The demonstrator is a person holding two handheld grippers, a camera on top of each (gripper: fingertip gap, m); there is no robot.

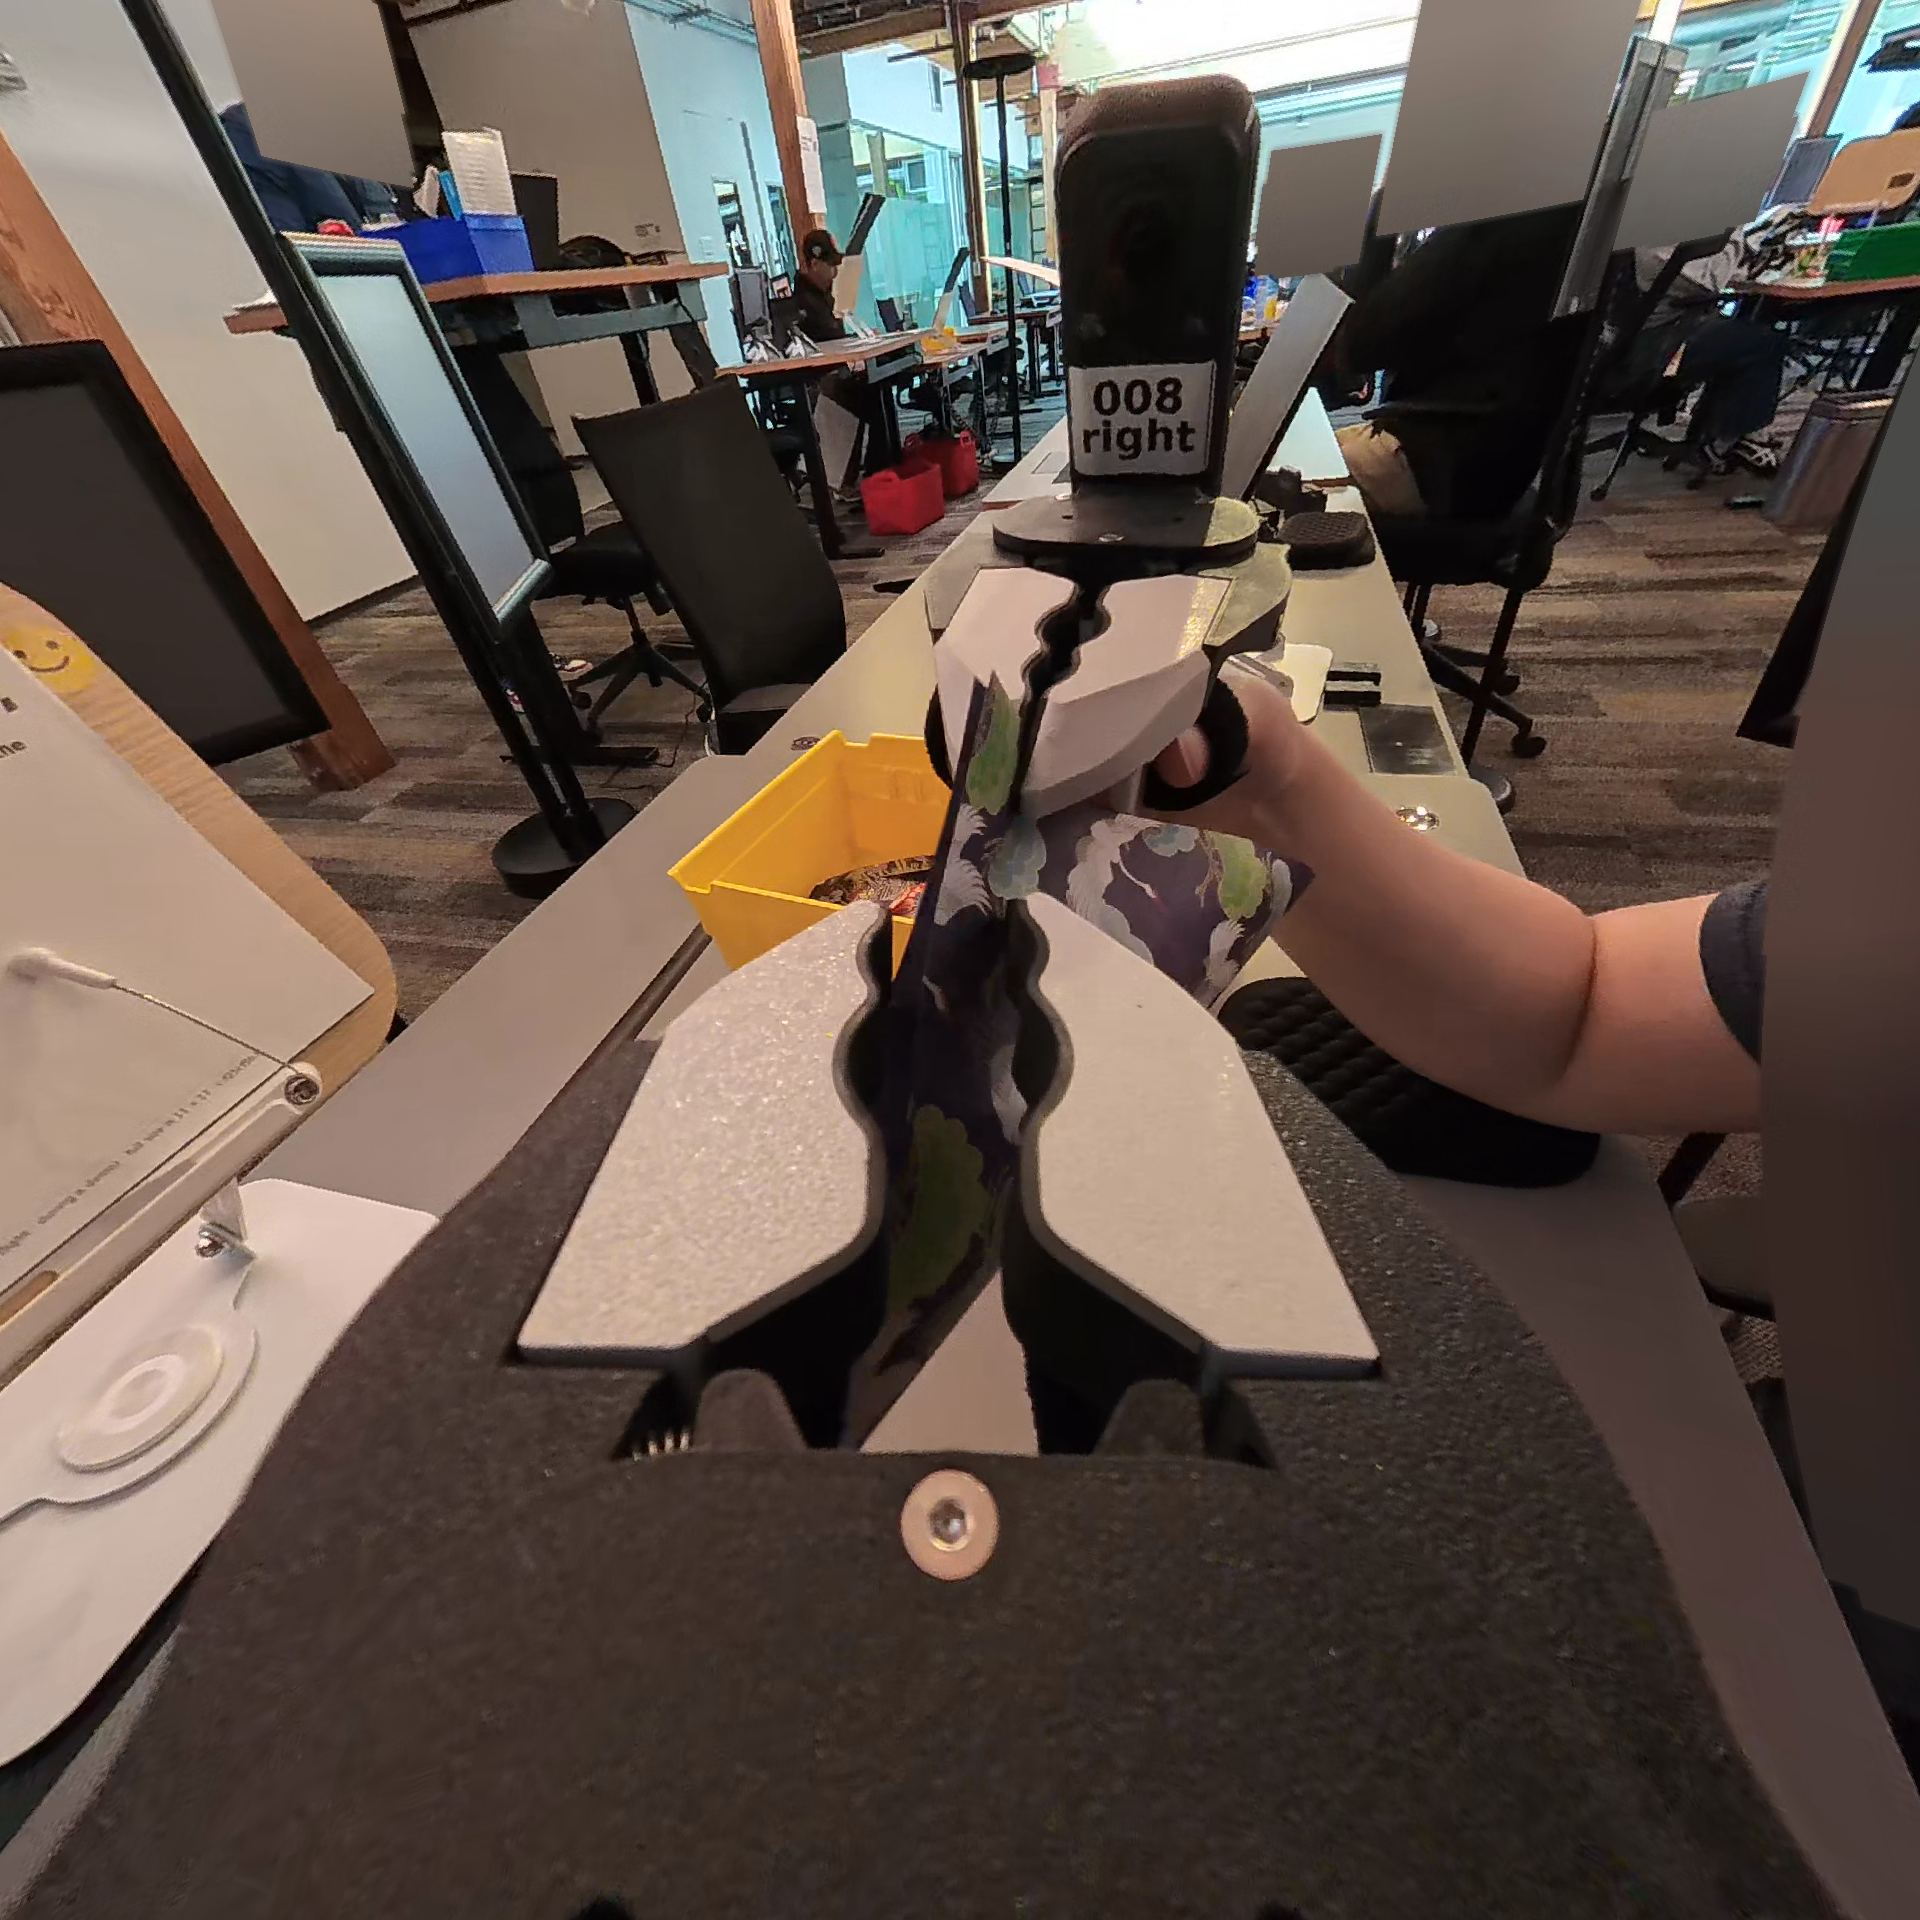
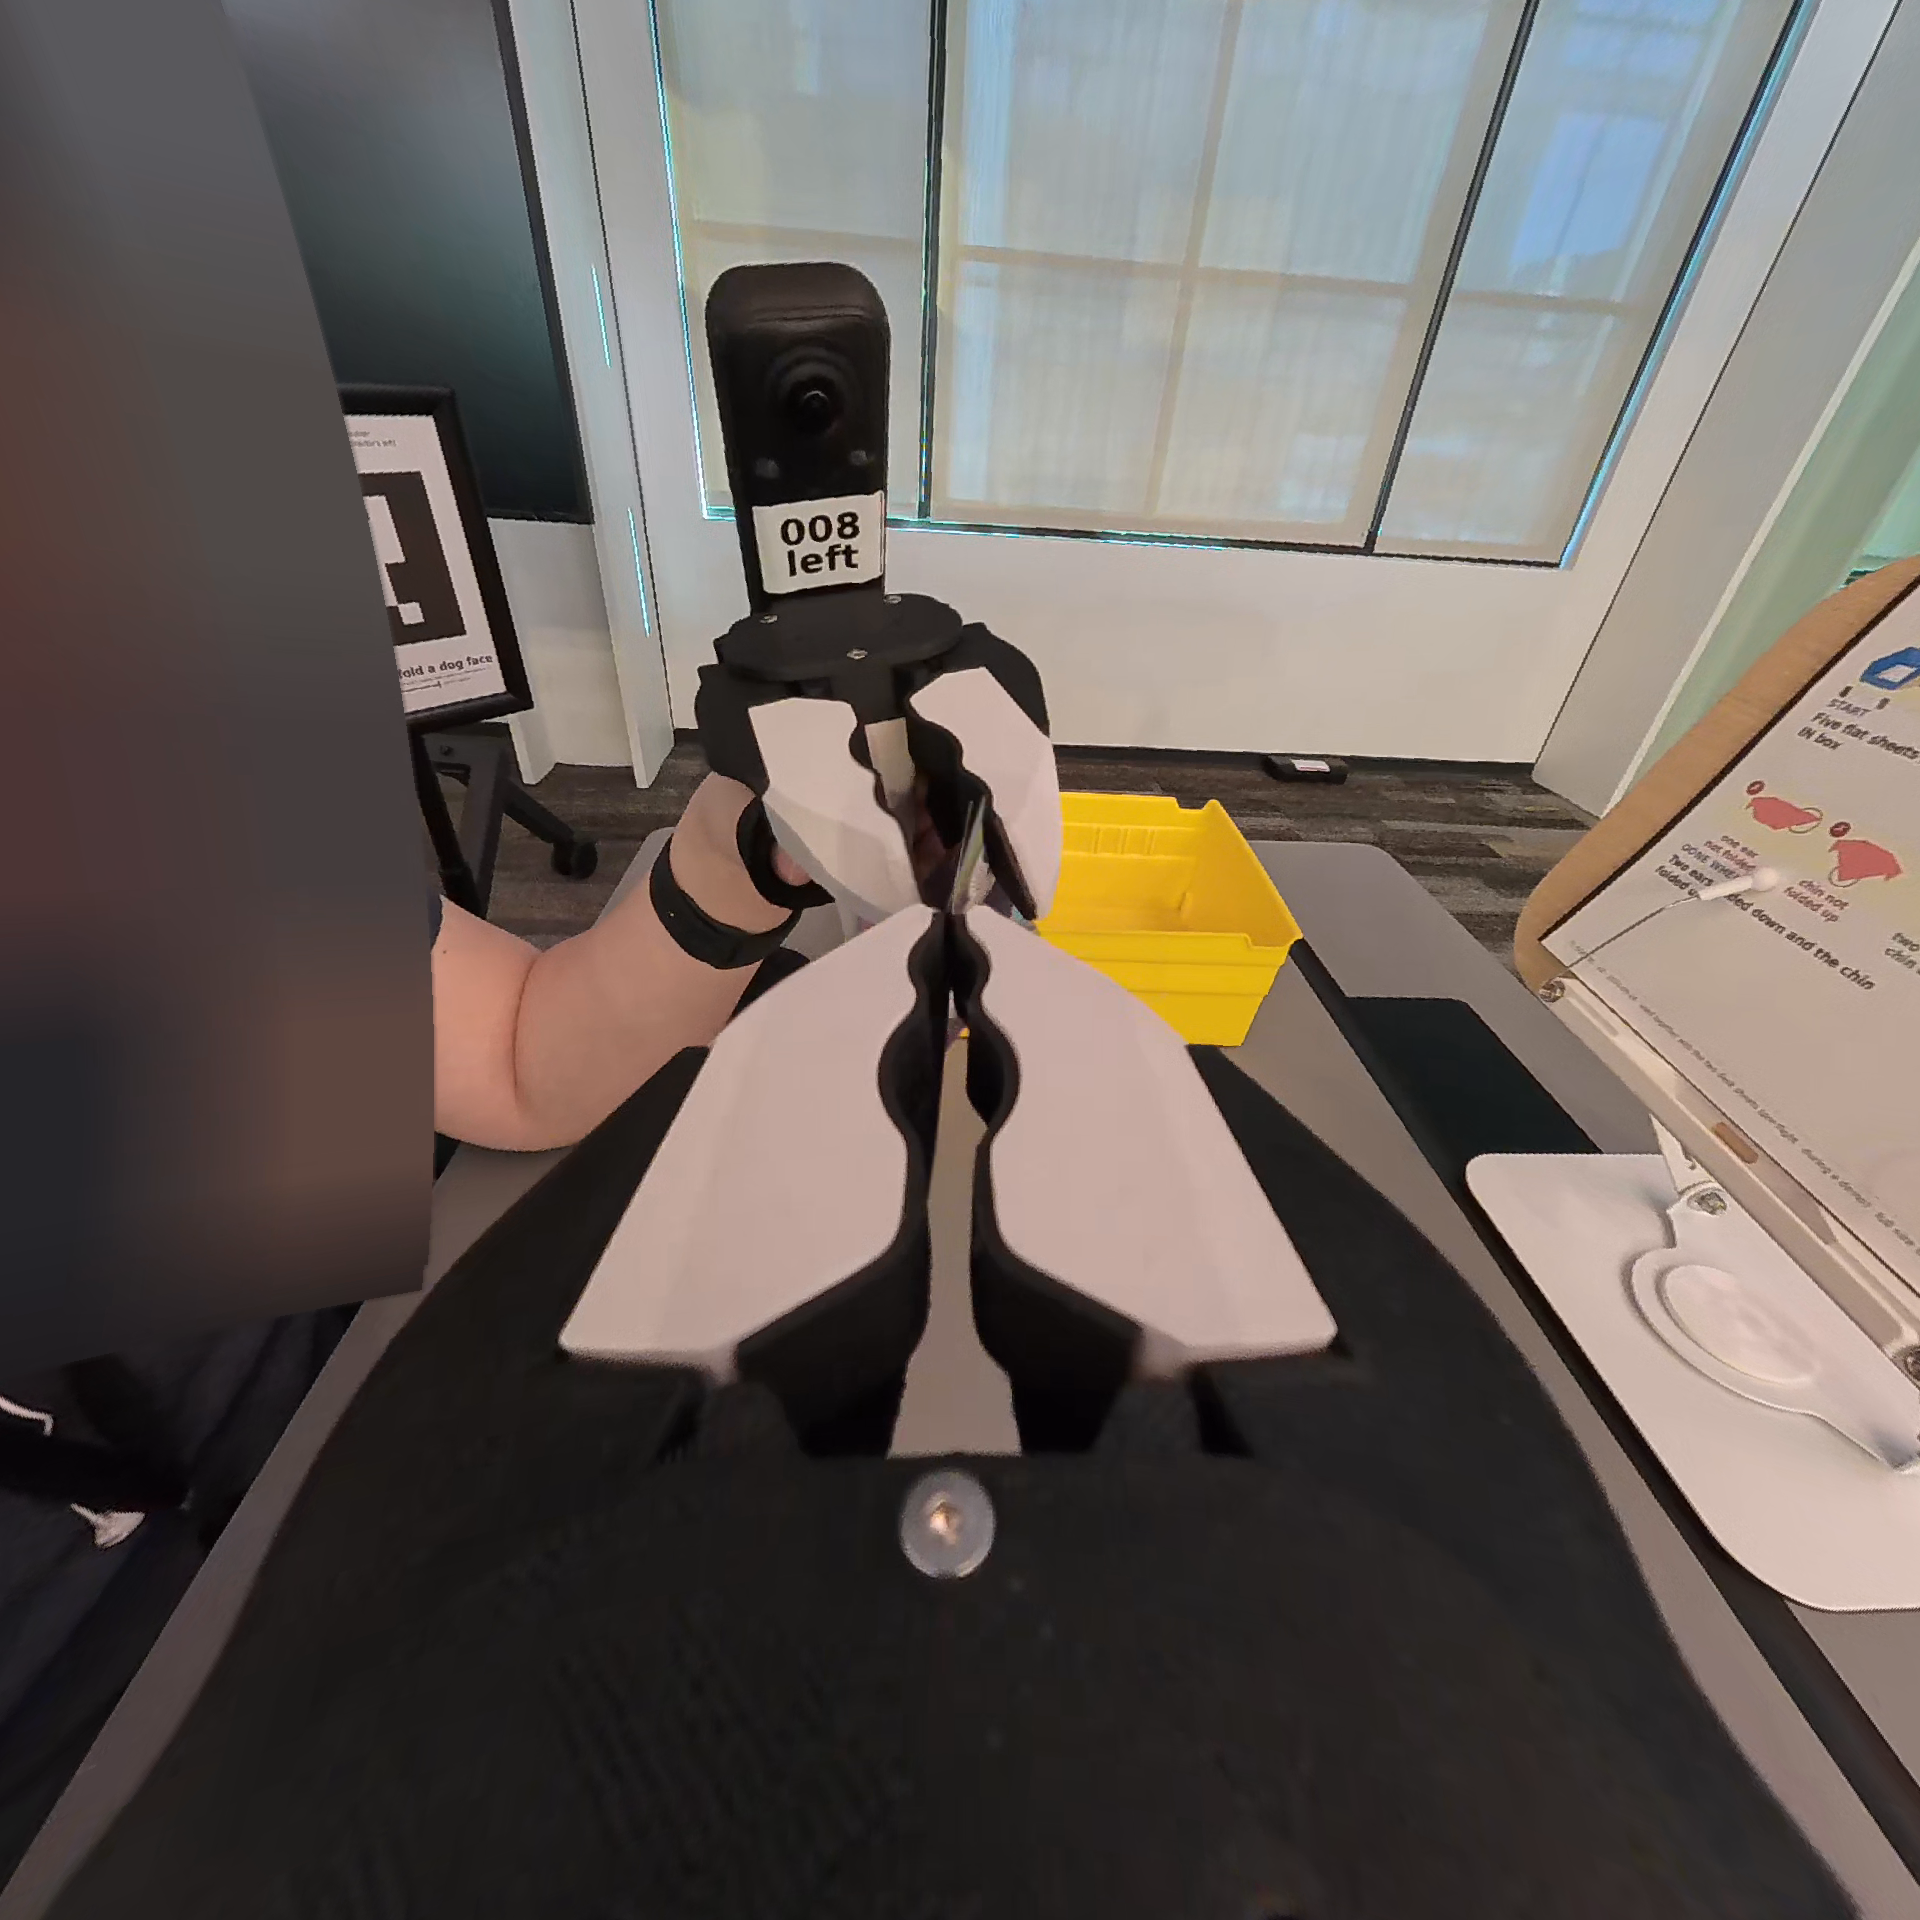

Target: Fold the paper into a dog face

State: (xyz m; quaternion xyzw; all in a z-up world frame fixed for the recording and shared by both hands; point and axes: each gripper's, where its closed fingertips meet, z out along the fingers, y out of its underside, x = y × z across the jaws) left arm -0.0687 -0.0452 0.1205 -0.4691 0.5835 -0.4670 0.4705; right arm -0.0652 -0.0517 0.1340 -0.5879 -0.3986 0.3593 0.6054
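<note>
In your left wrist view, your left gripper (image 1: 961,997) clamps the patterned paper (image 1: 961,1039) at centre frame, with your right gripper (image 1: 1023,769) pinching its far end above and hiding part of the yellow bin (image 1: 790,852). In your right wrist view, your right gripper (image 2: 951,935) is closed on the paper's (image 2: 971,857) thin edge at centre, the left gripper (image 2: 940,831) facing it; the bin (image 2: 1174,925) sits behind at centre right, an instruction board (image 2: 1714,852) at the right edge.

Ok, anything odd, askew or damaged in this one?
Nothing damaged or spilled. The patterned paper is held in the air, edge-on, pinched between the left gripper and the right gripper, so it bends rather than lying flat. The yellow bin sits squarely on the table.
</note>
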